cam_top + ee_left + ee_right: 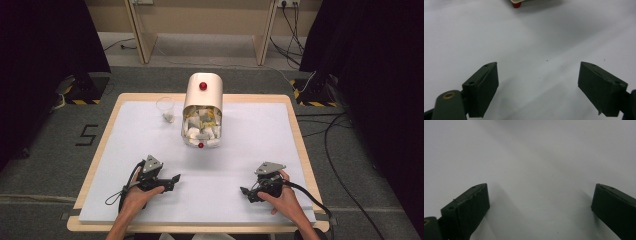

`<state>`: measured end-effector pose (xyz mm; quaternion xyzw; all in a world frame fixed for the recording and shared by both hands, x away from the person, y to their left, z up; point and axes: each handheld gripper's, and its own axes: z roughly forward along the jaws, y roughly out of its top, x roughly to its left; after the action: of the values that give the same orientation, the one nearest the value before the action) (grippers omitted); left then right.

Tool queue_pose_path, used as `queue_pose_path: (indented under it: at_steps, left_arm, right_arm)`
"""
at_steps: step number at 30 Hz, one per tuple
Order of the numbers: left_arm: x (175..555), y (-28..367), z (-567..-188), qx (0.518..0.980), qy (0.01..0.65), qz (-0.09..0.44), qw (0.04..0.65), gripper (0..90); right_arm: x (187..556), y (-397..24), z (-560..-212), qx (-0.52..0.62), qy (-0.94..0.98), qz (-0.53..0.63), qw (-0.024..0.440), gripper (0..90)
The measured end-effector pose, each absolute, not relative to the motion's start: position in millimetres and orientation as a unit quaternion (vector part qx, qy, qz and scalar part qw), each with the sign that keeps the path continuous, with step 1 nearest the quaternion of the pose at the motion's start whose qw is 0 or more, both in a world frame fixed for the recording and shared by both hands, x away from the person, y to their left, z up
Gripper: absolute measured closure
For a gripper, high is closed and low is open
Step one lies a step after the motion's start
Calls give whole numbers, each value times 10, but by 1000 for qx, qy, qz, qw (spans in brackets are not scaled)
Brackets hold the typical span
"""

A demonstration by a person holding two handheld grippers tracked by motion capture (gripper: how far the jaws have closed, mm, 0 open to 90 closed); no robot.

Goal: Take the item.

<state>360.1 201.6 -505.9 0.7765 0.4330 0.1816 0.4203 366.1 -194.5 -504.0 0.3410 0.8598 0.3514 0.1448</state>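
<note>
left gripper, right gripper (both agape), table

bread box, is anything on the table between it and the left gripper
Nothing visible stands in the way. The left gripper rests open on the white table, and the stretch up to the bread box is bare. The clear cup stands off to the box's left, outside that path.

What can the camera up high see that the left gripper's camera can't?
High view alone: the clear cup, the whole bread-bin-like box with its lid rolled up over white packets, both hands, the right gripper, the floor and cables.

Left gripper view alone: a close look at its own two black jaws, standing wide apart.

Both: the white table top, the left gripper, and the box's lower red knob.
</note>
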Motion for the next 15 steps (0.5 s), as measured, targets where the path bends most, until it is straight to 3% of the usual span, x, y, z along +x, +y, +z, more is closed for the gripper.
queue_pose_path:
  at_steps: [15]
  left_arm:
    - [3349,1968,-5064,791,416,195,405,162]
  right_arm:
    - [3661,-1945,-5041,341,860,351,145,22]
